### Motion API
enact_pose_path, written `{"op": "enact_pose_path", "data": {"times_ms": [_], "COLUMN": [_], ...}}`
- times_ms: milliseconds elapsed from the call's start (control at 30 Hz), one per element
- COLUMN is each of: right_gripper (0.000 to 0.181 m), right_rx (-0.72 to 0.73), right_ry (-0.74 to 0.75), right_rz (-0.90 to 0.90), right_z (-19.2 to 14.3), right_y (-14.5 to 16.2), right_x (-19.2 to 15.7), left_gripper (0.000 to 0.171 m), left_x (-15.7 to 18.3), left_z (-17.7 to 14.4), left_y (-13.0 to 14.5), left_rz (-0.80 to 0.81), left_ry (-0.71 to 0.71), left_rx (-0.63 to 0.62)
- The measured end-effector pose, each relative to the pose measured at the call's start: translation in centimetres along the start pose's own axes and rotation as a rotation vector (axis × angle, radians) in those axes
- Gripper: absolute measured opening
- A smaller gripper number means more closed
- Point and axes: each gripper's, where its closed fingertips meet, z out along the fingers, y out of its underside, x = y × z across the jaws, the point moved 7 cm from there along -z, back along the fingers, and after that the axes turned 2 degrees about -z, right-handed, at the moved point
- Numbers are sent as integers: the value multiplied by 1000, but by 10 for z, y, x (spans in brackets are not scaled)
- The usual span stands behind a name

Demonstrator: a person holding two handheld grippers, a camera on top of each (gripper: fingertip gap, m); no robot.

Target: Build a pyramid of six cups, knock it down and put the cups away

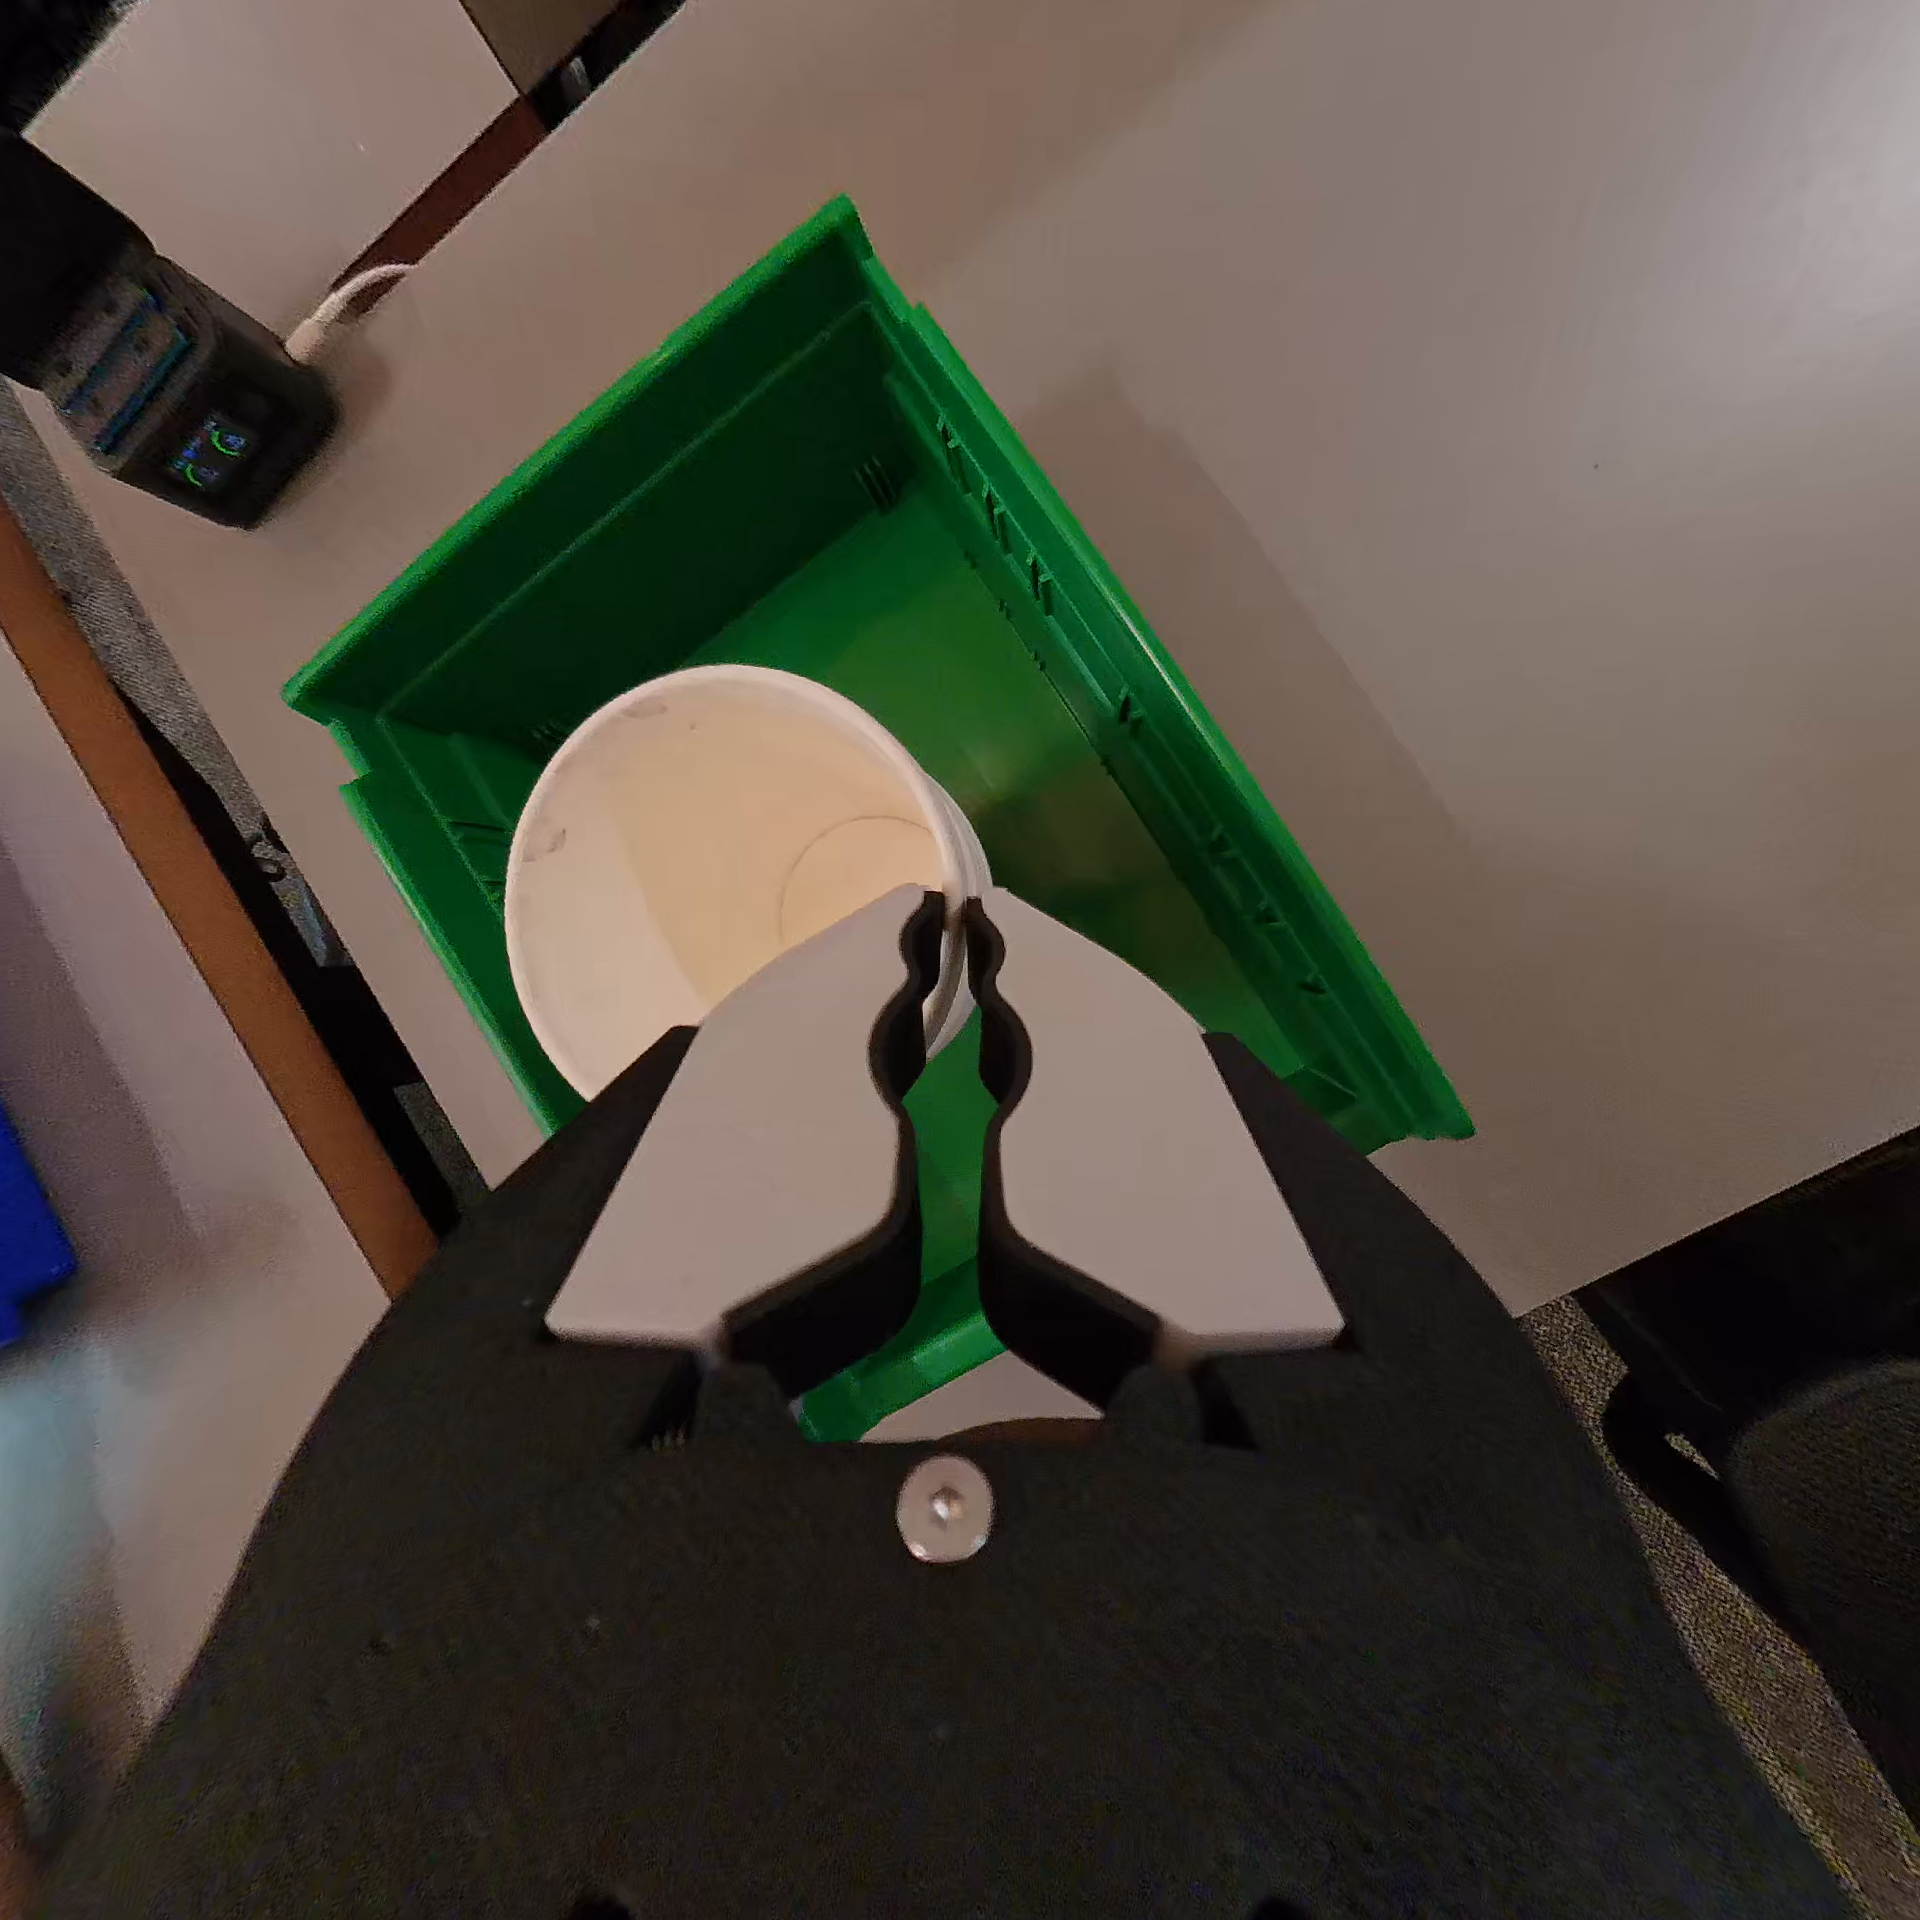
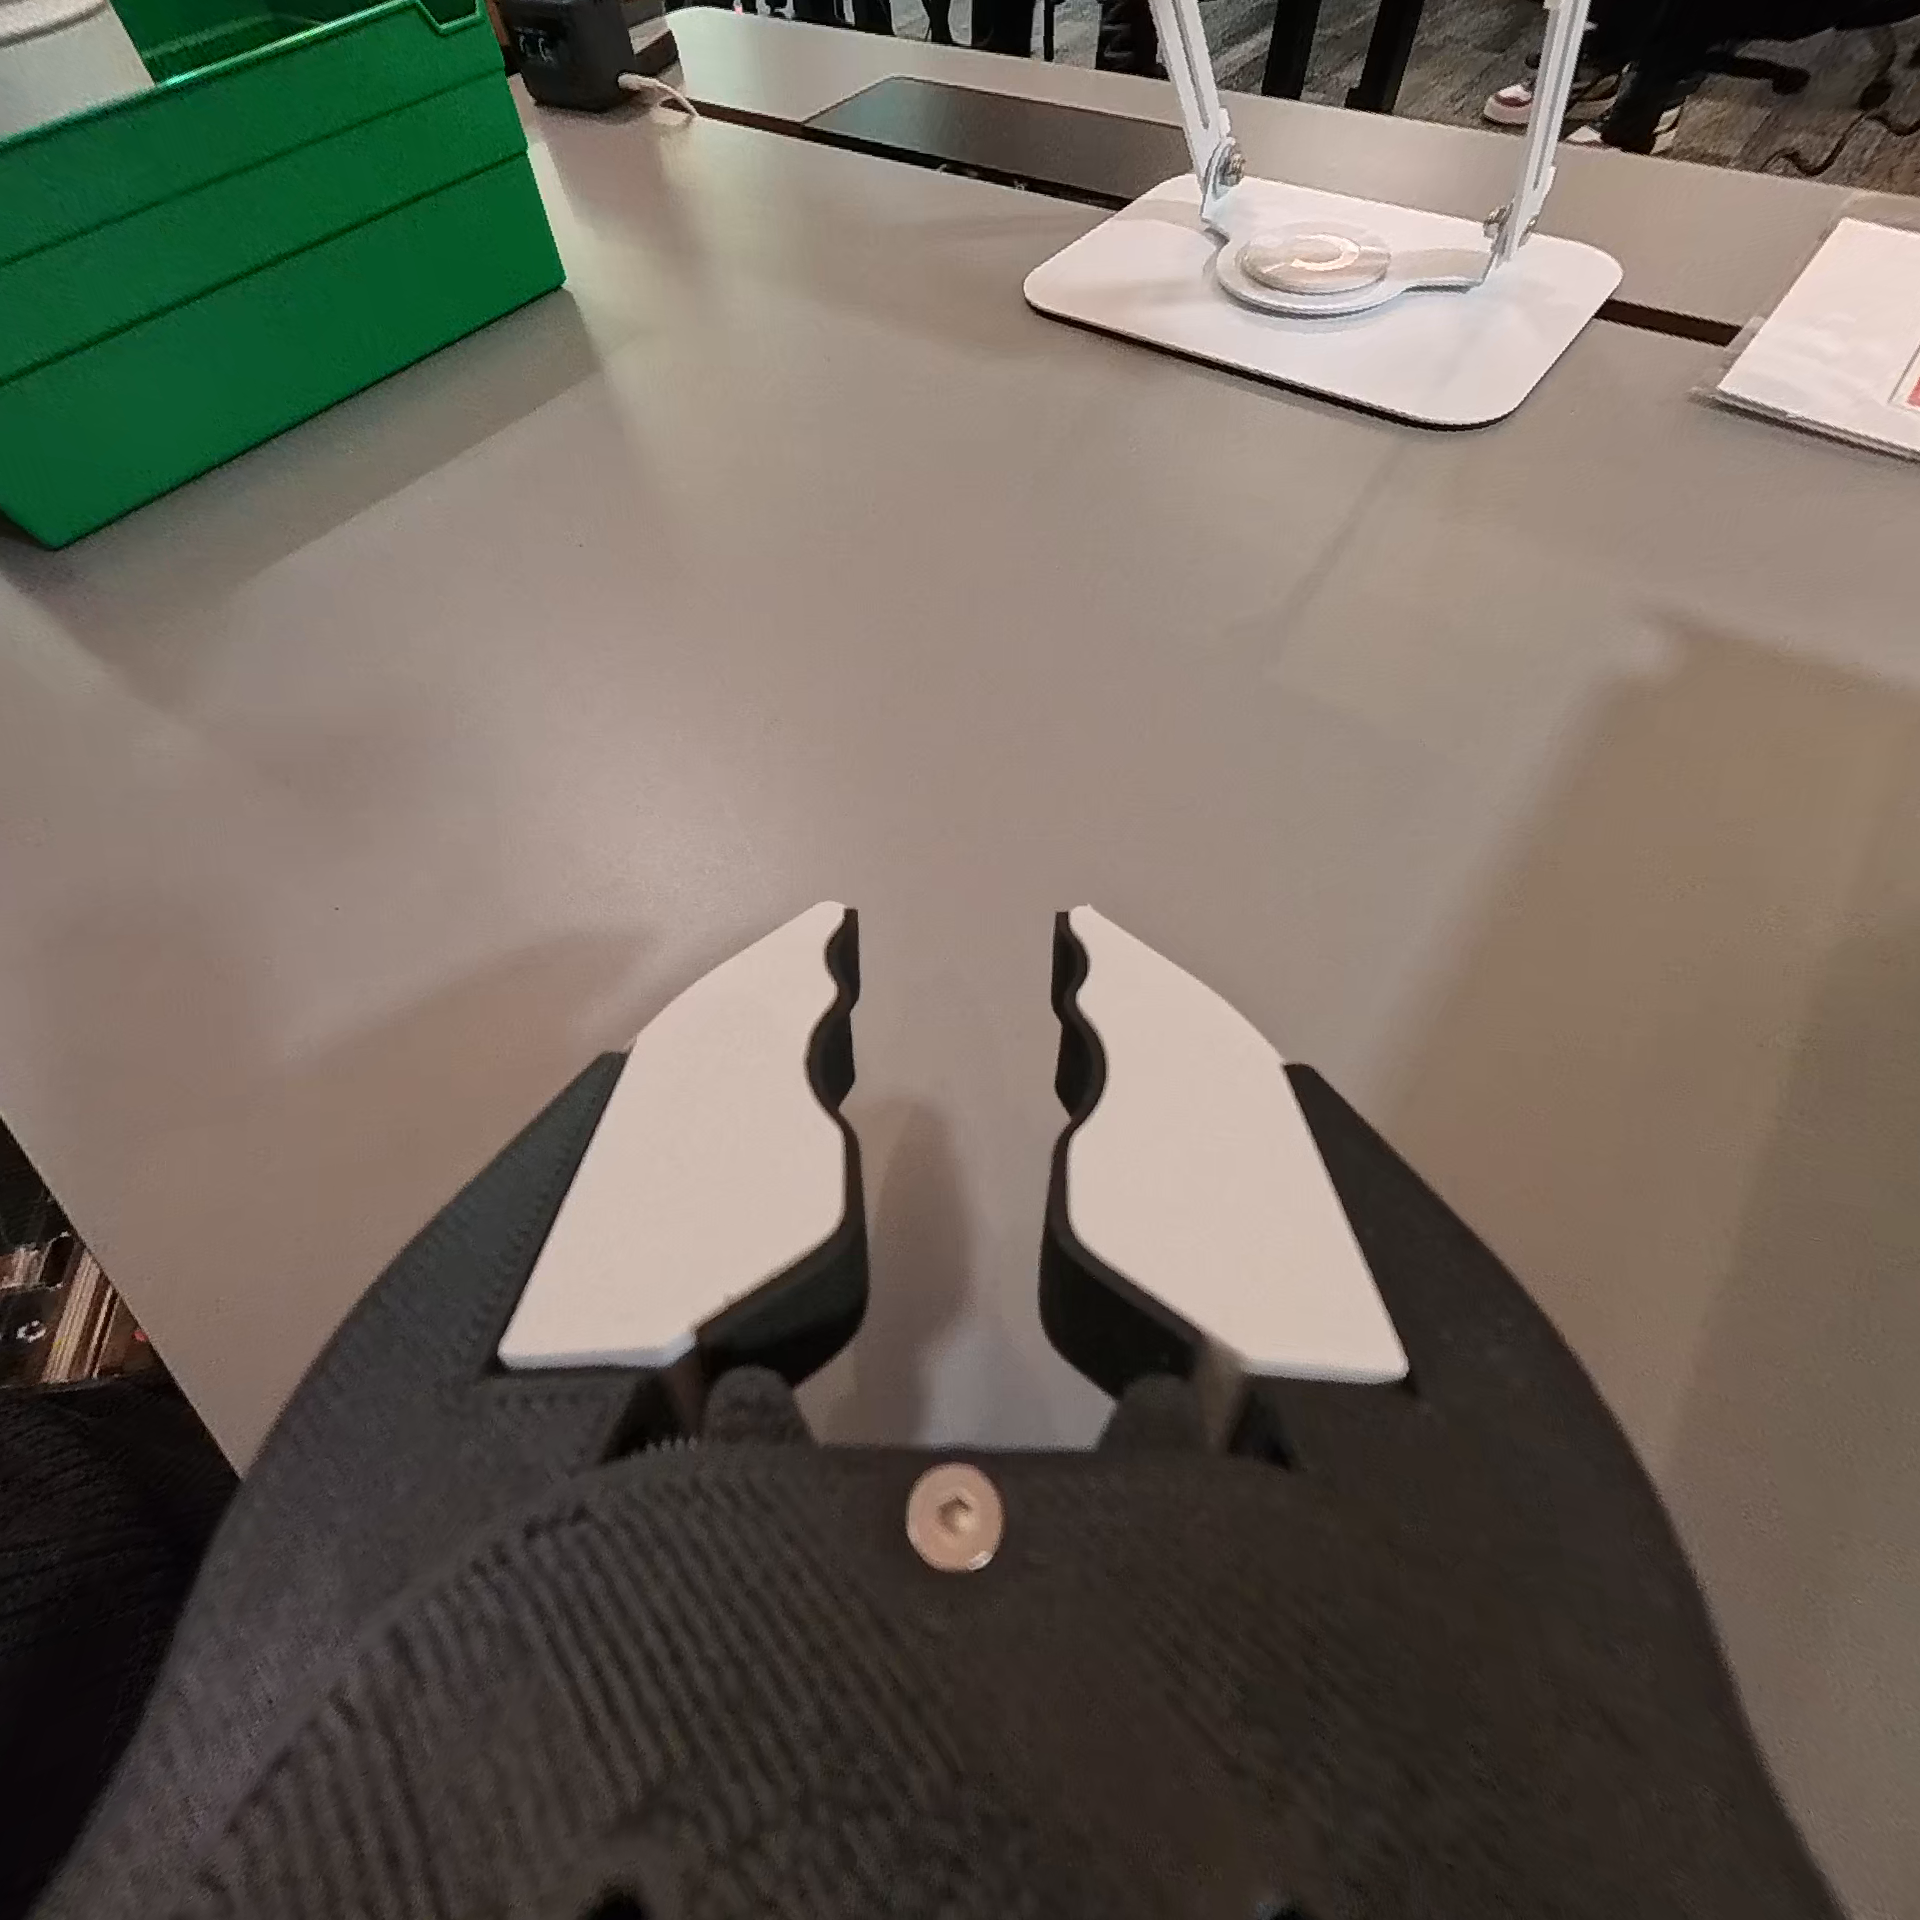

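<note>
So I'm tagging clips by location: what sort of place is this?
Probably an office or lab workspace: a long grey table bearing a white stand, a black charging unit and a green bin, with carpet below.

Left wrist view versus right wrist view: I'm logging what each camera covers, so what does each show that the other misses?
Only the left wrist view shows the left claw pinching the rim of a white paper cup above the bin's interior. Only the right wrist view shows the open, empty right claw, a white stand base and papers. Both show the green bin, the grey table and a black charger box.
</note>
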Motion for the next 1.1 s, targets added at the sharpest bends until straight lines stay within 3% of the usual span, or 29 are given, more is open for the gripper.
{"op": "enact_pose_path", "data": {"times_ms": [833, 1100], "right_gripper": [36, 36], "right_rx": [-1, -1], "right_ry": [-1, 0], "right_rz": [-4, -6], "right_z": [0, -1], "right_y": [0, 0], "right_x": [-1, -1], "left_gripper": [7, 8], "left_x": [-5, -2], "left_z": [-27, -22], "left_y": [-8, -6], "left_rz": [41, 147], "left_ry": [-162, -233], "left_rx": [5, -59]}}
